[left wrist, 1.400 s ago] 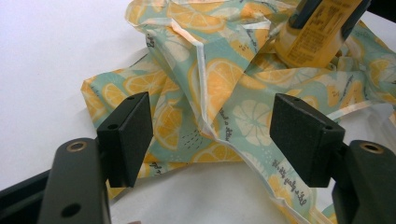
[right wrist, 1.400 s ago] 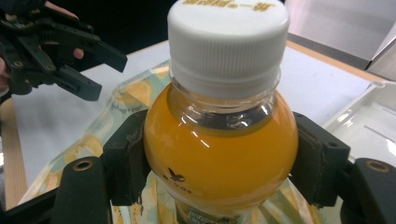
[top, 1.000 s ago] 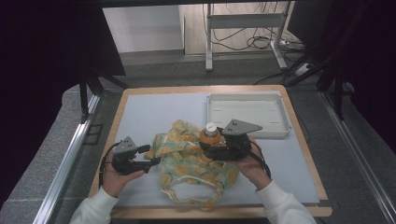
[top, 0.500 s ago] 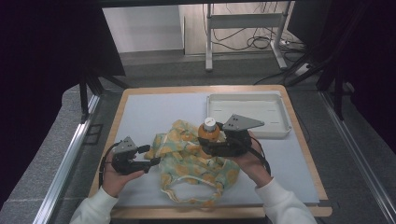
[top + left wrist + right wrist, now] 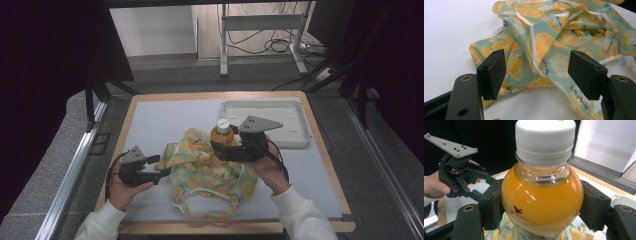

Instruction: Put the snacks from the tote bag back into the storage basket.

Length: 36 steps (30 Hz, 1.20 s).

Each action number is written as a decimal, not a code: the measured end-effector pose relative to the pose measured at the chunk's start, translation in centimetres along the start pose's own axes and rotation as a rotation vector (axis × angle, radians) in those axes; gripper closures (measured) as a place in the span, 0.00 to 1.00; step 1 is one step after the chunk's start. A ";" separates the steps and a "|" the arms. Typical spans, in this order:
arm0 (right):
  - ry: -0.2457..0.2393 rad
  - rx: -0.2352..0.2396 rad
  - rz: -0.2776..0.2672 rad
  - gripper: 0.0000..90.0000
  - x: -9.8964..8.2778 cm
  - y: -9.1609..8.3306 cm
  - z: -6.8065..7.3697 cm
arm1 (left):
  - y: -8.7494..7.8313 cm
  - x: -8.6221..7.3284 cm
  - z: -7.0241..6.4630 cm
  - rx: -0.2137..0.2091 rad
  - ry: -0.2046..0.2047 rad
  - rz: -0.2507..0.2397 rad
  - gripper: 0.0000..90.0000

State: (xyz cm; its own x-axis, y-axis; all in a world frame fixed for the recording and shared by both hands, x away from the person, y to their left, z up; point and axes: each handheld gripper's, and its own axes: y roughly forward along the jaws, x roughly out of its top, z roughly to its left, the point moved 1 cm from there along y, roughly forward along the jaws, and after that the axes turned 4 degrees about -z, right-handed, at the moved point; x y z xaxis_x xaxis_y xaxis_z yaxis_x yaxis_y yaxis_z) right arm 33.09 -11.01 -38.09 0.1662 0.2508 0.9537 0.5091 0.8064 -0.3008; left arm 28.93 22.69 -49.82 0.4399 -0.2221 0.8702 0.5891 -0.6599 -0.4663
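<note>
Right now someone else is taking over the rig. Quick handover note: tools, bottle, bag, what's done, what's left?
Right tool: shut on the orange juice bottle, upright, white cap on, held at the bag's upper edge.
Left tool: open, pads apart with nothing gripped, aimed at the left side of the citrus-print cloth bag.
Bag: crumpled flat on the grey mat, handles toward the person. White tray sits behind the right hand.
Done: bottle picked up and brought to the bag.
Left, probably: grip the bag's edge with the left tool, open its mouth, lower the bottle in.
</note>
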 end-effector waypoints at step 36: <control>0.054 -0.089 -0.035 0.33 2.1 -0.2 -5.2 | -0.1 0.1 0.1 0.004 0.005 -0.006 0.35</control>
State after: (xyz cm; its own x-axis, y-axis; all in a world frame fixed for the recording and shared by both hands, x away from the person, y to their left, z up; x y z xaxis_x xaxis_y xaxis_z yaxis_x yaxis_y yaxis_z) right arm 37.77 -13.43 -36.06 0.1912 0.1920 0.9626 0.5880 0.7628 -0.2690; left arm 28.96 22.82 -49.67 0.4333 -0.2215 0.8736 0.5941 -0.6587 -0.4617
